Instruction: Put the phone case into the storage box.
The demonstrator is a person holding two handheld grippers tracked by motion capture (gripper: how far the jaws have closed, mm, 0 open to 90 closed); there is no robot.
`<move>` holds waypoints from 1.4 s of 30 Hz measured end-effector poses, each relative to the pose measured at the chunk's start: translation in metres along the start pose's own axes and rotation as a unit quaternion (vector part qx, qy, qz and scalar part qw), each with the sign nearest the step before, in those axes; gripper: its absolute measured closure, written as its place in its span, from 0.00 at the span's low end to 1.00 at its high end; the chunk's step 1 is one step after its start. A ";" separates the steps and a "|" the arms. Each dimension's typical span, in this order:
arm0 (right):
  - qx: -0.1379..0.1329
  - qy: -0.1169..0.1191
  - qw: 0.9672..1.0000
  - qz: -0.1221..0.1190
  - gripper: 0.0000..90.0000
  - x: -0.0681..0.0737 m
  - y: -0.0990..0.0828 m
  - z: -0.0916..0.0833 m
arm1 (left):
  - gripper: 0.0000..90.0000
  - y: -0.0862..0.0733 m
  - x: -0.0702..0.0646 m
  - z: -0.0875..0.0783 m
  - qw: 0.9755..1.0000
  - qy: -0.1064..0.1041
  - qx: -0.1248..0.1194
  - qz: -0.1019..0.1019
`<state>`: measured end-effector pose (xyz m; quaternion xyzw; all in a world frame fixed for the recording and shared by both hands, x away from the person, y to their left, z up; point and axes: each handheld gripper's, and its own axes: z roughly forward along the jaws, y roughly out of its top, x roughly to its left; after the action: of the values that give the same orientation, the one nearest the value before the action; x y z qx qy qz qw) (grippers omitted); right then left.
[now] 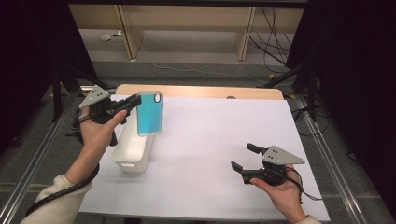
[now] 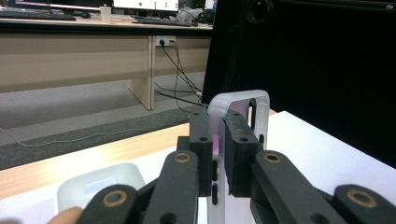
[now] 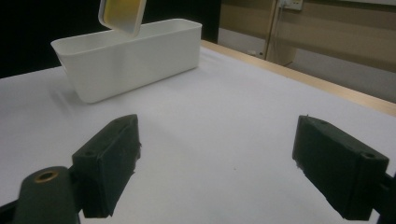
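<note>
Jaws: my left gripper (image 1: 132,101) is clamped on the upper edge of a phone case (image 1: 150,114); my right gripper (image 1: 243,157) stands wide apart with nothing between its jaws.
Table (image 1: 224,140): white-covered surface; the bin sits toward its left side, my right gripper rests well to the right of the bin.
Bin (image 1: 133,151): long, white, open-topped, seemingly with nothing in it.
Phone case: teal, hanging upright in the air, its lower end just above the bin's far end, not yet inside.
Progress: I judge the pick-up done; lowering the case into the bin and releasing it is still ahead.
Right hand (image 1: 280,191): low over the table, taking no part.
</note>
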<state>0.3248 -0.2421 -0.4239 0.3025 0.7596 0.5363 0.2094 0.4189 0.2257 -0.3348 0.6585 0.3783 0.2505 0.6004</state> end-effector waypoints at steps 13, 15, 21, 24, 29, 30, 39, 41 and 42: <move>-0.003 -0.003 1.000 0.001 0.18 0.000 -0.002 0.000 | 0.92 0.003 0.011 -0.006 1.000 0.008 -0.002 -0.009; -0.001 -0.007 1.000 -0.008 0.18 -0.001 -0.001 -0.001 | 0.92 0.004 0.013 -0.007 1.000 0.009 -0.002 -0.004; 0.000 -0.002 1.000 0.010 0.18 0.000 -0.002 -0.004 | 0.92 0.006 0.018 -0.008 1.000 0.014 -0.002 -0.004; -0.013 -0.010 1.000 0.000 0.18 -0.002 -0.003 -0.004 | 0.92 0.006 0.020 -0.008 1.000 0.014 -0.002 -0.004; -0.005 -0.004 1.000 0.009 0.18 0.000 -0.004 -0.005 | 0.92 0.006 0.023 -0.007 1.000 0.016 -0.002 -0.003; -0.004 -0.003 1.000 0.009 0.18 0.000 -0.004 -0.005 | 0.92 0.006 0.024 -0.007 1.000 0.017 -0.002 -0.003; 0.001 -0.010 1.000 -0.001 0.18 -0.001 -0.004 -0.009 | 0.92 0.007 0.028 -0.005 1.000 0.021 0.000 0.001; 0.000 -0.010 1.000 0.000 0.18 -0.001 -0.004 -0.009 | 0.92 0.007 0.030 -0.004 1.000 0.022 0.000 0.004; 0.000 -0.009 1.000 0.001 0.18 -0.001 -0.004 -0.009 | 0.92 0.007 0.031 -0.004 1.000 0.023 0.000 0.004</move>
<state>0.3190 -0.2504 -0.4248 0.3086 0.7573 0.5335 0.2158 0.4357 0.2529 -0.3314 0.6544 0.3892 0.2682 0.5903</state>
